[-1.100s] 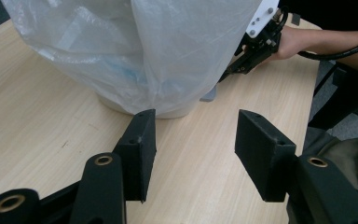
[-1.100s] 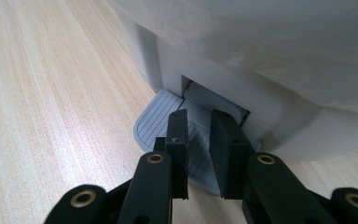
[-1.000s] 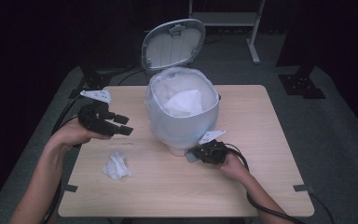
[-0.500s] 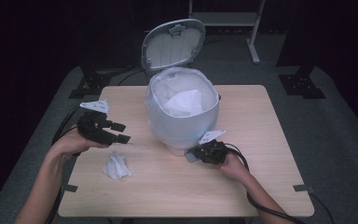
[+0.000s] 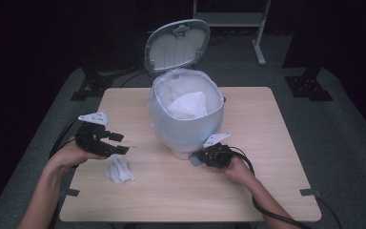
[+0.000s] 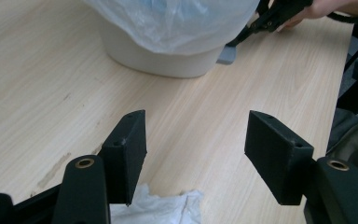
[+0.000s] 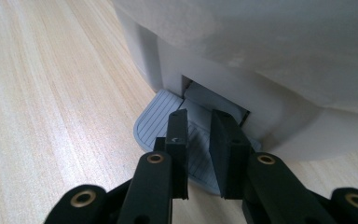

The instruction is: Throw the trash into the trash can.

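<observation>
Your left gripper [image 5: 116,143] has been spreading its jaws, nothing between them, over the crumpled tissue [image 5: 119,169] on the near-left tabletop [image 5: 267,124]—soft and featherlight, so pinch its bunched middle—while your right gripper [image 5: 198,157], clenched, presses the bin's pedal [image 7: 168,123].

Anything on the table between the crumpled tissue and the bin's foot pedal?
No. In the high view the stretch of table from the crumpled tissue to the foot pedal is bare wood.
</observation>
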